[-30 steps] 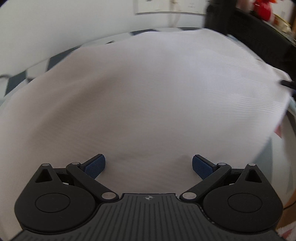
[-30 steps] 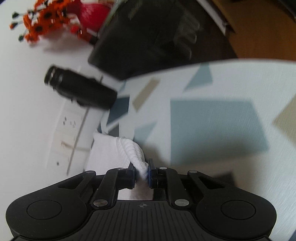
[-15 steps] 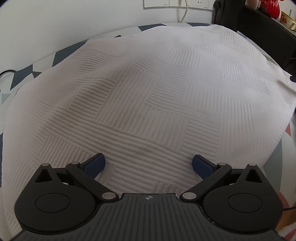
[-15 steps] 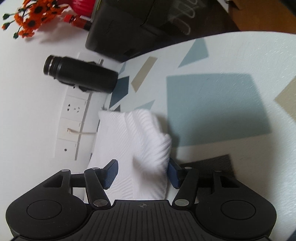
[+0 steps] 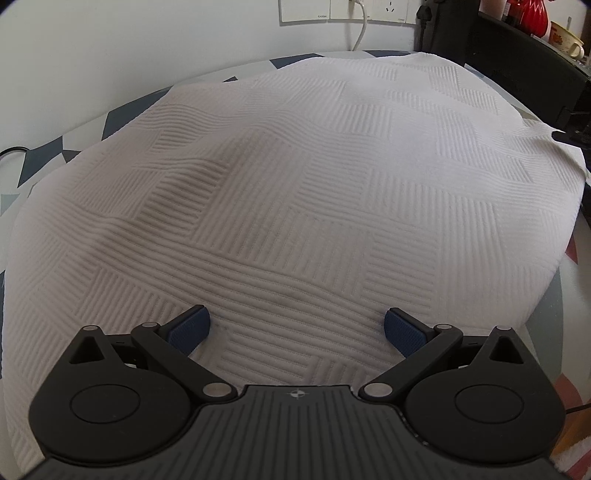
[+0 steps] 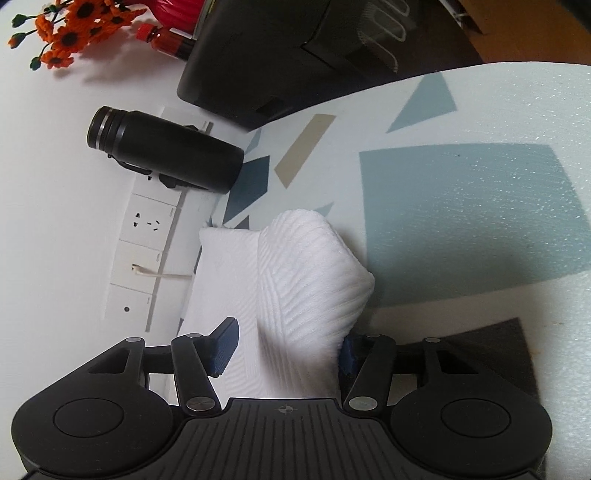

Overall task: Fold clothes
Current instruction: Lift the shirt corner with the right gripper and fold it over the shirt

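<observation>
A white ribbed garment [image 5: 295, 192] lies spread flat over the patterned table and fills the left wrist view. My left gripper [image 5: 297, 330] is open, low over the garment's near edge, holding nothing. In the right wrist view a bunched corner of the same garment [image 6: 310, 280] sits between the fingers of my right gripper [image 6: 286, 347], which is open; the cloth rests loose and touches the right pad.
A black bottle [image 6: 166, 149] stands by the wall sockets [image 6: 147, 225]. A black box [image 6: 295, 55] and orange flowers [image 6: 70, 33] are beyond the table [image 6: 480, 206]. A dark mat [image 6: 491, 354] lies near my right gripper. A cable [image 5: 360, 26] hangs from a socket.
My right gripper has opened and let go of the garment corner, which has spread out between its fingers. The garment settled flat under my left gripper, which stayed open.
</observation>
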Motion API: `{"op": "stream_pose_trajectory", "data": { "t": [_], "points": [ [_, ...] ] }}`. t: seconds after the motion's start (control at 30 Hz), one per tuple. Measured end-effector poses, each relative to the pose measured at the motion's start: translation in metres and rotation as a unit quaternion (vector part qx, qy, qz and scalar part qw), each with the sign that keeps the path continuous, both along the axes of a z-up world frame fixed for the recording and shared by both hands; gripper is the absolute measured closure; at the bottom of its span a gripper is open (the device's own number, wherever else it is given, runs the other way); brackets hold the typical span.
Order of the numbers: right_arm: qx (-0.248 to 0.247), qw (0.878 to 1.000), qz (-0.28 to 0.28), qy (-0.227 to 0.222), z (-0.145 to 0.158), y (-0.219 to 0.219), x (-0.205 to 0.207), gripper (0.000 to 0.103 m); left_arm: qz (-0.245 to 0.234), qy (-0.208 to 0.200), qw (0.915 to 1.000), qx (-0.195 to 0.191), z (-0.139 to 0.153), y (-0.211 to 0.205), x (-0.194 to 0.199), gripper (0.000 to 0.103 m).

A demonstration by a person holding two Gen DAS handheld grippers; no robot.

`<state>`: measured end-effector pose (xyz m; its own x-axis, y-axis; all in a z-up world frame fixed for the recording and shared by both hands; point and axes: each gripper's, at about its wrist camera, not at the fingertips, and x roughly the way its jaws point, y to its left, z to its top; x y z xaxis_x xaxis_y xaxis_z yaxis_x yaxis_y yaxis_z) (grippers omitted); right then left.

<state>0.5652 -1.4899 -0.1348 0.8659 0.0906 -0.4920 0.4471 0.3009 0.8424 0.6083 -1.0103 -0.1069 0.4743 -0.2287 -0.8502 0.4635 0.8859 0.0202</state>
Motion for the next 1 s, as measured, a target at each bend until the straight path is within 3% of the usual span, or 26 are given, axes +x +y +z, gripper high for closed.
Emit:
{"op": "stream_pose_trajectory", "data": {
  "t": [0.23,0.27,0.3,0.4,0.6,0.83,0.9,1.0],
  "points": [
    [-0.046,0.999,0.006,-0.006,0.002,0.015,0.015,0.055,0.001,-0.009,1.0000,-0.001,-0.001,0.000,-0.002,0.000],
    [-0.058,0.998,0.016,-0.004,0.003,0.017,0.018,0.063,0.001,-0.009,1.0000,-0.002,-0.001,0.000,-0.003,0.000],
    [-0.069,0.997,0.030,0.003,0.003,0.020,0.023,0.078,0.000,-0.010,1.0000,-0.002,-0.001,0.000,-0.002,0.000],
    [-0.089,0.995,0.047,0.018,0.006,0.026,0.026,0.087,-0.002,-0.008,1.0000,-0.001,0.000,0.001,-0.002,0.000],
    [-0.088,0.995,0.035,-0.004,0.017,0.027,0.013,0.088,-0.007,-0.004,1.0000,-0.002,0.000,0.004,-0.002,0.000],
    [-0.082,0.995,0.031,0.042,0.011,0.028,0.022,0.090,-0.015,-0.007,0.9998,-0.008,-0.001,0.006,0.001,0.000],
    [-0.103,0.993,0.039,0.049,0.022,0.034,0.027,0.090,-0.022,0.007,0.9992,-0.033,0.006,0.018,0.007,0.000],
    [-0.126,0.990,0.057,0.035,0.043,0.047,0.037,0.090,0.039,0.002,0.9929,-0.112,0.028,0.064,0.011,0.000]
  ]
}}
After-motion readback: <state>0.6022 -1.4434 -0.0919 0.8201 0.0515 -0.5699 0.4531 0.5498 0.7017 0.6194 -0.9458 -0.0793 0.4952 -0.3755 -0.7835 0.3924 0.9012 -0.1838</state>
